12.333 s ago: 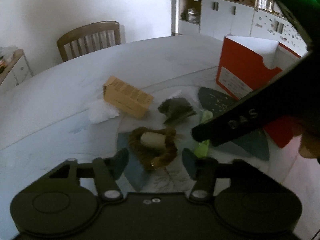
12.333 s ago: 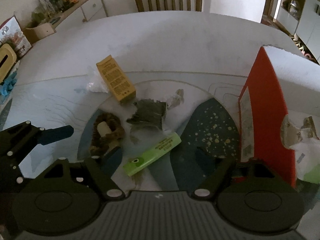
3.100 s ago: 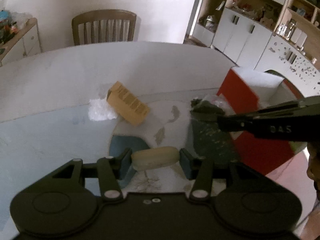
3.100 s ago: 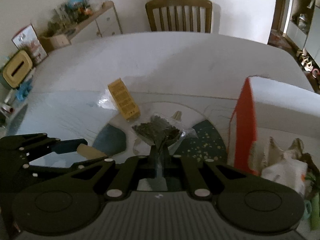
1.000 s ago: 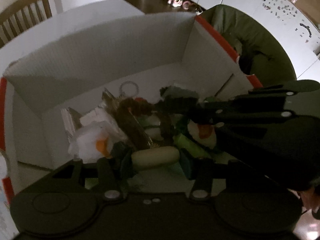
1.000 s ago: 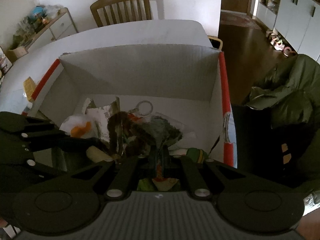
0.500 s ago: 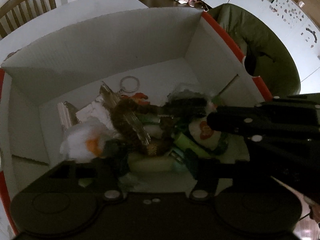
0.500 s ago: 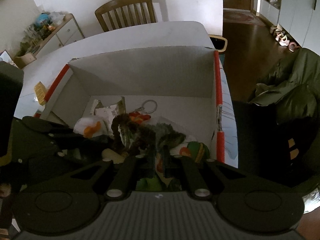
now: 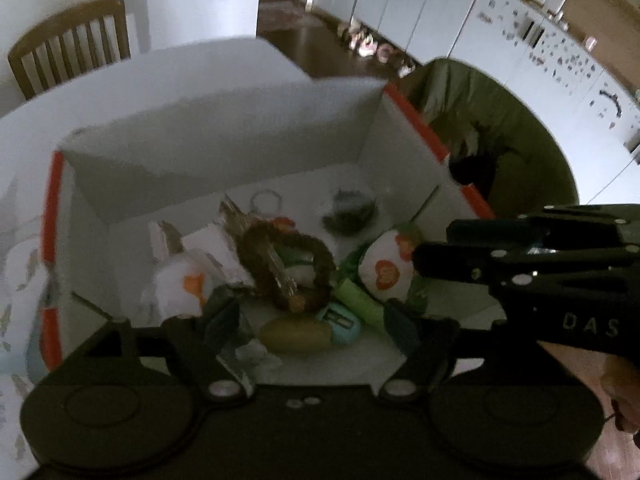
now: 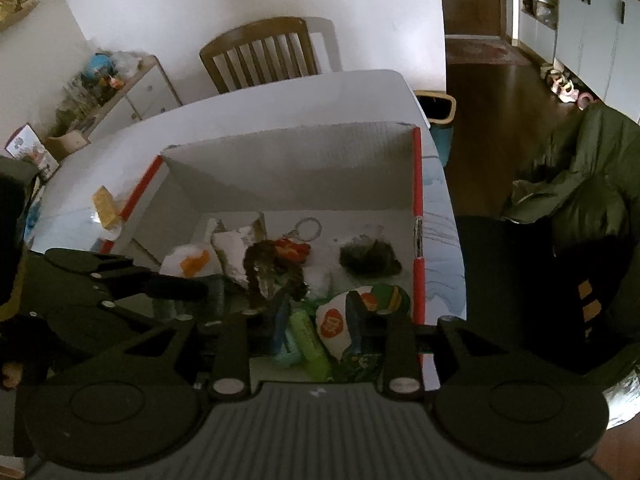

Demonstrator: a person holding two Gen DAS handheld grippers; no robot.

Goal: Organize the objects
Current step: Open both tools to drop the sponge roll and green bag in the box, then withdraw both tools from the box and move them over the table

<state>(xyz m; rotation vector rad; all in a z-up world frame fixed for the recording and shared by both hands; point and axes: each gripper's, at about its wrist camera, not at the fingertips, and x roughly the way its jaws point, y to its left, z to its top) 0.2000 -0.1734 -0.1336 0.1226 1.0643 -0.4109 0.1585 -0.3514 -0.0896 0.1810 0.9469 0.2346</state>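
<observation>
Over the open white box [image 9: 224, 152] with its red-orange edges, both grippers hang side by side. The left gripper [image 9: 316, 322] has its fingers spread wide and grips nothing; a beige oval piece [image 9: 296, 335] lies loose on the box floor between the fingertips, touching neither as far as the left wrist view shows. Just right of that piece sits a small turquoise item [image 9: 340, 322] and a light green tube [image 9: 358, 302]. The right gripper [image 10: 316, 316] is also parted and empty, its fingers reaching down toward the near right part of the box above the green tube [image 10: 310, 342] and a white pouch printed with orange hearts [image 10: 334, 320].

Farther in, a dark clump in clear wrap [image 10: 370, 258] rests alone on the white floor by the right wall, apart from the pile. At the middle of the box a brown fuzzy ring [image 9: 290, 268] lies on top of crinkled clear wrapping, with a metal key ring [image 10: 307, 227] and a red-orange charm [image 10: 290, 250] just beyond it. On the left side a white packet marked with orange [image 9: 182, 284] leans against the other wrappers.

The box stands on the right end of the table [image 10: 248, 108]. Left of the box, on the table, a yellow carton [image 10: 105, 202] stays outside with a bit of clear plastic beside it. A wooden chair [image 10: 260, 54] stands at the far side of the table, and a green jacket [image 10: 580, 168] lies draped to the right, off the table.
</observation>
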